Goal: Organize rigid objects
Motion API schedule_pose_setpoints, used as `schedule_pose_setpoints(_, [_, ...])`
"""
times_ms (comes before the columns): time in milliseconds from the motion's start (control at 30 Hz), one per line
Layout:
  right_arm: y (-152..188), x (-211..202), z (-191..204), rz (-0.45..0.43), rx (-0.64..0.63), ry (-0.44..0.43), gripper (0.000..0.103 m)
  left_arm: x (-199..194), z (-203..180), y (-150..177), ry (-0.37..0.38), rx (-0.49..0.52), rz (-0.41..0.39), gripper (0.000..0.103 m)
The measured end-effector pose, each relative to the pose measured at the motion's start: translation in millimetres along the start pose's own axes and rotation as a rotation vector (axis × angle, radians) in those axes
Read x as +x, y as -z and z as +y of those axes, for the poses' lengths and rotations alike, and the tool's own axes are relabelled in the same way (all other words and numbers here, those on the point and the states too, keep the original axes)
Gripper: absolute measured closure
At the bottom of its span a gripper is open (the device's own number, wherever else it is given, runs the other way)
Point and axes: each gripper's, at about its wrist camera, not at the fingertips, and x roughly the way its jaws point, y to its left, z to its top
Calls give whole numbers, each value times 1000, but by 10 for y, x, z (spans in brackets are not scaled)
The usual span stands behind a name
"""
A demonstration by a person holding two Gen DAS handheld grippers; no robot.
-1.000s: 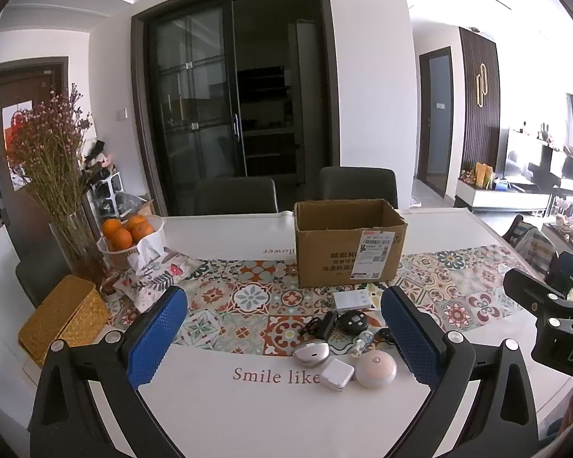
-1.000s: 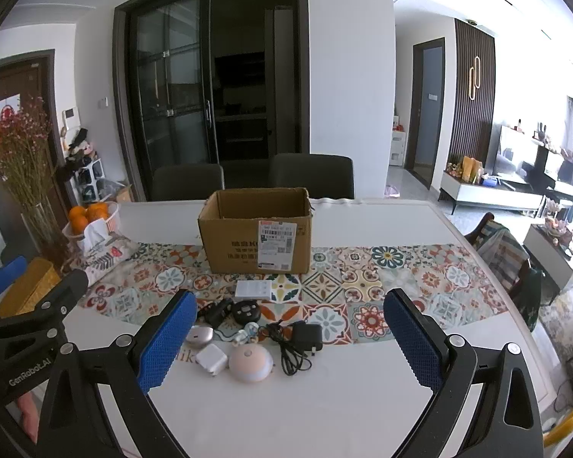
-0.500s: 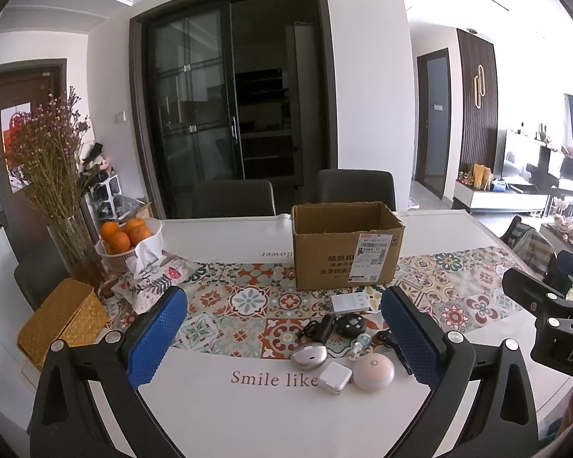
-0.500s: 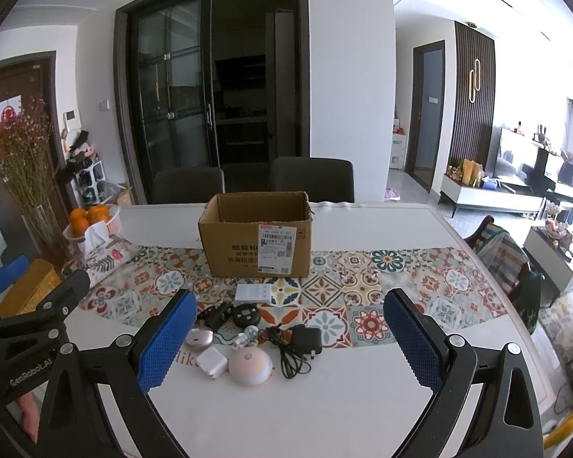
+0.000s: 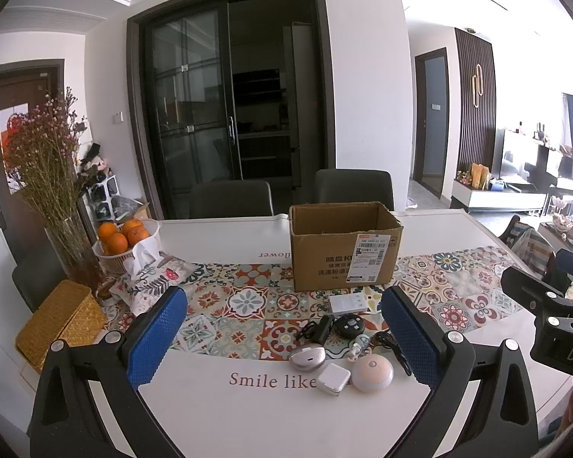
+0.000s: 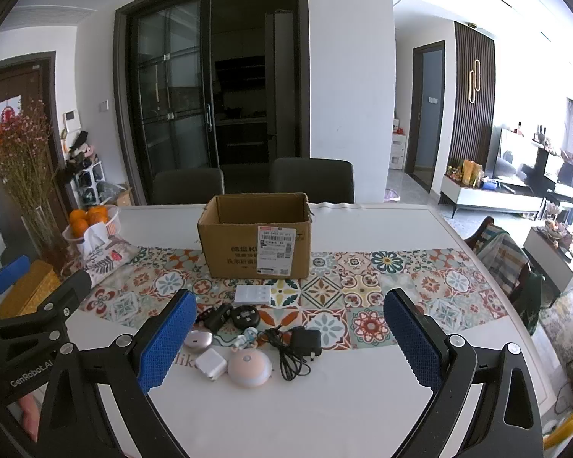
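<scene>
An open cardboard box [image 5: 343, 248] [image 6: 255, 240] stands on the patterned runner at mid-table. In front of it lie small items: a white flat remote [image 6: 253, 295], a black round device [image 6: 245, 315], a black adapter with cable [image 6: 305, 342], a silver oval case [image 6: 198, 340], a white square charger [image 6: 210, 363] and a pinkish round light [image 6: 249, 370] [image 5: 372, 373]. My left gripper [image 5: 282, 339] is open and empty, above the table's near edge. My right gripper [image 6: 286, 343] is open and empty, hovering over the items.
At the left stand a vase of dried flowers [image 5: 53, 175], a basket of oranges [image 5: 124, 234], a tissue pouch [image 5: 152, 280] and a woven yellow box [image 5: 59, 324]. Two dark chairs [image 6: 311, 179] sit behind the table. A chair with striped cloth [image 6: 502, 255] is at the right.
Both views have risen and tilted slightly; the box and items sit a little lower in frame. Nothing on the table has moved. Both grippers stay open.
</scene>
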Motion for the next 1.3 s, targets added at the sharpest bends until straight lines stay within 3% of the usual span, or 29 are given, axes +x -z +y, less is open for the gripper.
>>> schedule_pose_setpoints(1033, [-21, 15, 2, 1, 1, 0, 4, -2, -2, 20, 1, 4, -5, 0])
schedule_pose_setpoints(1300, [-7, 141, 16, 33, -6, -20, 4, 115, 14, 53, 1, 2, 32, 0])
